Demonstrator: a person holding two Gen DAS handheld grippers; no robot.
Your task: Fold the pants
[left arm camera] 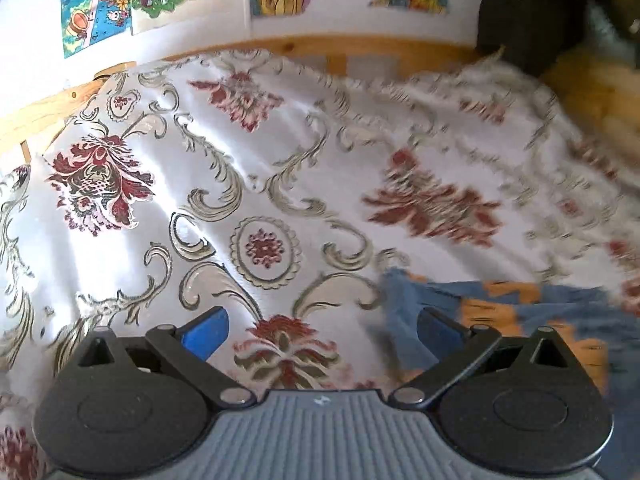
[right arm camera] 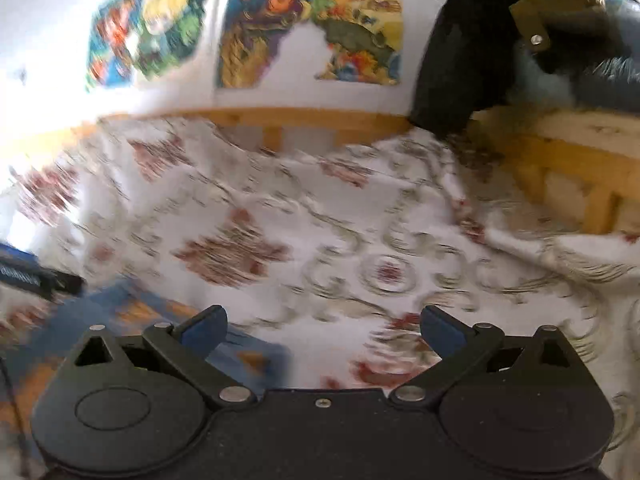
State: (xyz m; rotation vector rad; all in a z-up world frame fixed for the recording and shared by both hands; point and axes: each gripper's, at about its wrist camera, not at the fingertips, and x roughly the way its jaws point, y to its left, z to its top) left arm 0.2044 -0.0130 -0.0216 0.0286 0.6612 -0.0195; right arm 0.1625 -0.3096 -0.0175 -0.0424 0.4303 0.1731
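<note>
1. The bedspread (left arm camera: 280, 184), white with red flowers and grey-gold scrolls, is covering the bed and serving as the landmark here; it is lying in soft wrinkles.
2. The pants (left arm camera: 520, 312), blue with orange patches, are lying on the bedspread at its near edge, to the lower right in the left wrist view and to the lower left (right arm camera: 132, 312) in the right wrist view.
3. The left gripper (left arm camera: 322, 330) is hovering over the bedspread with its blue-tipped fingers spread wide, holding nothing; its right finger is showing in front of the edge of the pants.
4. The right gripper (right arm camera: 322, 328) is likewise standing spread apart and empty above the bedspread, its left finger over the pants' edge.
5. A wooden bed rail (right arm camera: 320, 120) is running along the far side of the bedspread.
6. Colourful pictures (right arm camera: 308, 28) are hanging on the white wall beyond that rail.
7. A dark garment (right arm camera: 468, 48) is hanging above the bedspread's far right corner.
8. Both views are blurring in places.
</note>
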